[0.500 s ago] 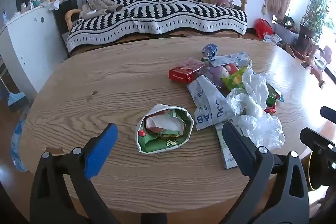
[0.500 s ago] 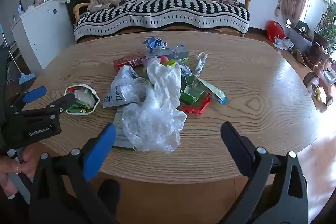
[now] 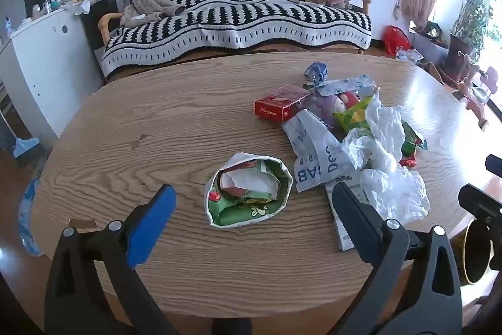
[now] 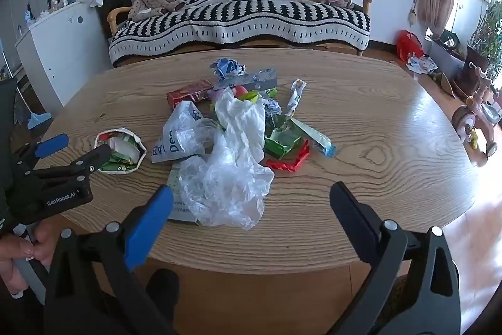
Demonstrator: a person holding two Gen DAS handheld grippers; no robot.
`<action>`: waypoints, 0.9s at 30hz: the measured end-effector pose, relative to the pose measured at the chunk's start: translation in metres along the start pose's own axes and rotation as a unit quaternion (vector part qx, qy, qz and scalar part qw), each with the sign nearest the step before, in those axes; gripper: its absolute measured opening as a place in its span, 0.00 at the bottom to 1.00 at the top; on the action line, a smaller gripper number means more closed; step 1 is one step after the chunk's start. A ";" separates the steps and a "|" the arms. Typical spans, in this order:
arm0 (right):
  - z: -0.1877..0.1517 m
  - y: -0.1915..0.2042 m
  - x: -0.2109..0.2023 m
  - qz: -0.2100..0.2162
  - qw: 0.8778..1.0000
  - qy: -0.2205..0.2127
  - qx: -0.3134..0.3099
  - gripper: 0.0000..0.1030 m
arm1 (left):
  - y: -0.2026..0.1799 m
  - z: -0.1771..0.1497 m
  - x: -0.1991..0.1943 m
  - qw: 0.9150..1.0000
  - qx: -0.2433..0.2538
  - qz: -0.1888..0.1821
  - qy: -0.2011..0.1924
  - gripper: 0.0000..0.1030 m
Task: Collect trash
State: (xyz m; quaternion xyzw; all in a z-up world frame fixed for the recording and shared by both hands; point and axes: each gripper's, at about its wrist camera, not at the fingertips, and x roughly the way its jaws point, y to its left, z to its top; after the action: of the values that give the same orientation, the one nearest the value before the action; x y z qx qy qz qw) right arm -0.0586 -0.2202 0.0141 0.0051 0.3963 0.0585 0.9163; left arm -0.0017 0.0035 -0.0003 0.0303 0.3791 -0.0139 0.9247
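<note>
Trash lay heaped on the oval wooden table (image 4: 376, 115), mostly right of centre. Nearest, the left gripper (image 3: 251, 209) hung wide apart and held nothing, its fingers flanking an open paper bag (image 3: 248, 190) stuffed with green wrappers. The right gripper (image 4: 251, 206) was likewise spread wide and empty, just before a crumpled clear plastic bag (image 4: 226, 178). Beyond that sat a green packet (image 4: 282, 140), a red wrapper (image 4: 288, 162) and a red box (image 3: 279, 105). Farthest stood a striped sofa (image 3: 235, 14) against the wall.
</note>
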 end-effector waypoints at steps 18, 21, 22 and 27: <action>0.001 0.000 0.000 -0.001 1.000 0.000 -0.001 0.94 | -0.001 -0.004 0.006 1.000 0.001 0.003 0.008 0.94; 0.001 0.000 0.000 -0.001 1.000 0.000 -0.002 0.94 | -0.002 -0.003 0.006 1.000 0.002 0.004 0.009 0.94; 0.002 0.000 0.001 0.000 1.000 0.000 -0.001 0.94 | -0.002 -0.003 0.006 1.000 0.001 0.004 0.009 0.94; 0.002 0.000 0.000 -0.001 1.000 -0.001 -0.002 0.94 | -0.002 -0.003 0.006 1.000 0.001 0.004 0.009 0.94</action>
State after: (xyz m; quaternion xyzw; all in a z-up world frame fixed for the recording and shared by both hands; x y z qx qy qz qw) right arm -0.0572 -0.2200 0.0154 0.0033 0.3956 0.0585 0.9166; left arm 0.0004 0.0019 -0.0074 0.0329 0.3872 -0.0105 0.9213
